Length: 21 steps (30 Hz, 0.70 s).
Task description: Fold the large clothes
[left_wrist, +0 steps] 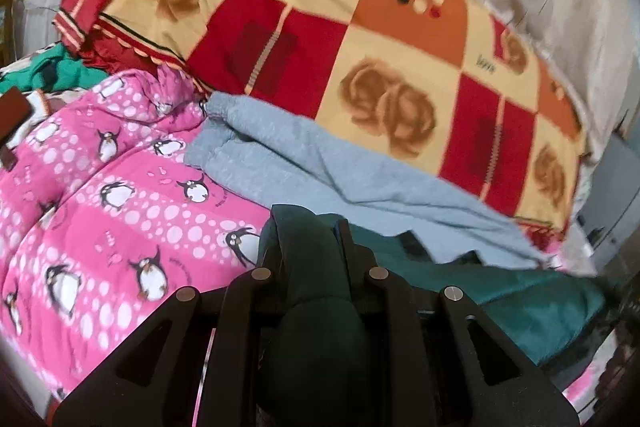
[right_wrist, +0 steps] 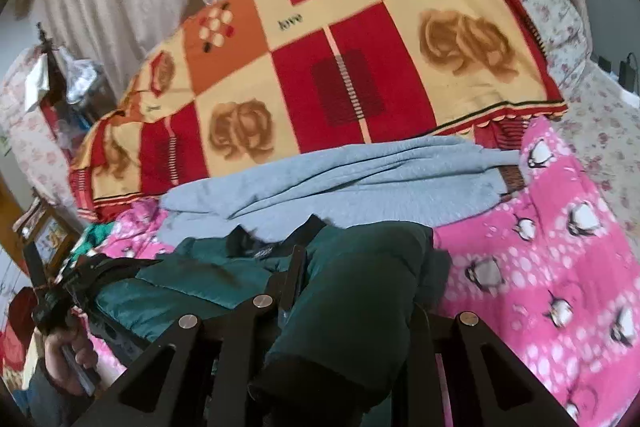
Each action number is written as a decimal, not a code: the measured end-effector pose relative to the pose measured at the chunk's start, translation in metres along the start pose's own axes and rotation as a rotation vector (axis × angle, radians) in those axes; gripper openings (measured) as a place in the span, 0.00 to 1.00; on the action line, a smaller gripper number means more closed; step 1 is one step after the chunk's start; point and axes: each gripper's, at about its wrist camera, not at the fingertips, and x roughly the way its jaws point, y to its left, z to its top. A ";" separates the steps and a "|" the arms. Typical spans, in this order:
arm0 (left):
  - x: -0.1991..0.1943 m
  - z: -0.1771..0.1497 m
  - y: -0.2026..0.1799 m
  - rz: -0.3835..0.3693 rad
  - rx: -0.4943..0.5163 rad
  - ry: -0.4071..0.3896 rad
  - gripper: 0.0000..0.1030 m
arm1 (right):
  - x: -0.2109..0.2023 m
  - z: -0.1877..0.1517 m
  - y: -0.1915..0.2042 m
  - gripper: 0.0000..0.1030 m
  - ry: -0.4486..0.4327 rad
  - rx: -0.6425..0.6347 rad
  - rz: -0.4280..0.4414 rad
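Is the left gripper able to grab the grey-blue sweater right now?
Probably not yet. The left gripper already has its jaws shut on the green jacket. The grey-blue sweater lies uncovered just ahead, so it would need to let go first.

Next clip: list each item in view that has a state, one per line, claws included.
Left claw: shut on green jacket.
Right claw: shut on green jacket.
Green jacket: bunched, held at both ends.
Grey garment: crumpled, unfolded, lying beyond the jacket.
Rose-print blanket: spread out behind the grey garment.
Penguin blanket: spread underneath, rumpled.
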 end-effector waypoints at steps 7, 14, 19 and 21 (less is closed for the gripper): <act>0.070 -0.008 -0.001 0.087 0.075 0.072 0.15 | 0.079 0.004 -0.019 0.18 0.026 0.018 -0.046; 0.114 -0.015 -0.006 0.130 0.115 0.115 0.16 | 0.142 0.004 -0.024 0.18 0.104 -0.007 -0.111; 0.126 -0.018 -0.007 0.127 0.124 0.093 0.16 | 0.158 -0.001 -0.024 0.18 0.114 -0.042 -0.146; 0.129 -0.018 -0.008 0.127 0.131 0.086 0.17 | 0.162 -0.003 -0.026 0.18 0.109 -0.040 -0.146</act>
